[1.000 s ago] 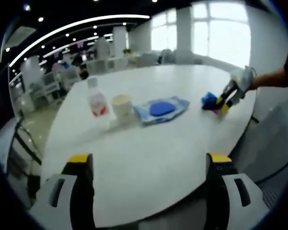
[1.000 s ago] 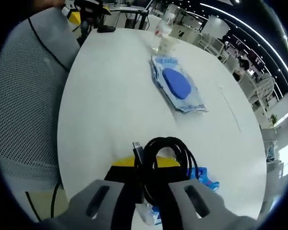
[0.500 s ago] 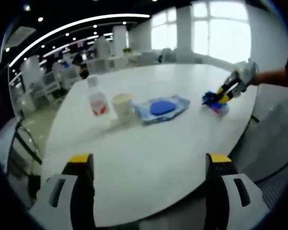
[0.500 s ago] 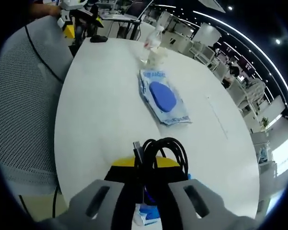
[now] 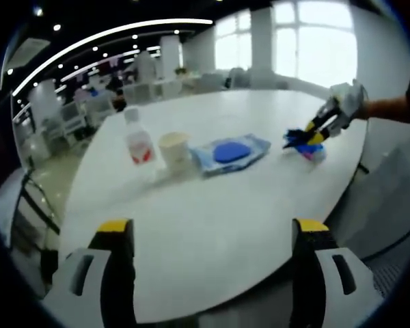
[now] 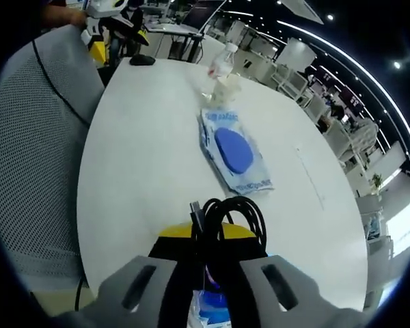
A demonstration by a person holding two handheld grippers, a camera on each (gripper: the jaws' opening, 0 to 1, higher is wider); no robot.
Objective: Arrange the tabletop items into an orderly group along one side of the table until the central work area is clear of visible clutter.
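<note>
While the right gripper [image 6: 208, 239] holds a coiled black cable [image 6: 227, 219] pinched between its closed jaws above a small blue packet [image 6: 212, 307] at the table's [image 5: 212, 219] edge, the left gripper [image 5: 208, 256] hovers with jaws wide apart and empty. The bottle [image 5: 138, 140], paper cup [image 5: 174, 152] and blue wipe pack [image 5: 229, 154] sit grouped across the table. Risk: the loosely coiled cable may unwind or slip during transport, snagging the packet below and dragging it off the edge.

Print on the blue packet [image 6: 236, 152] and the bottle's red label [image 5: 140, 156] — too blurred to read.
</note>
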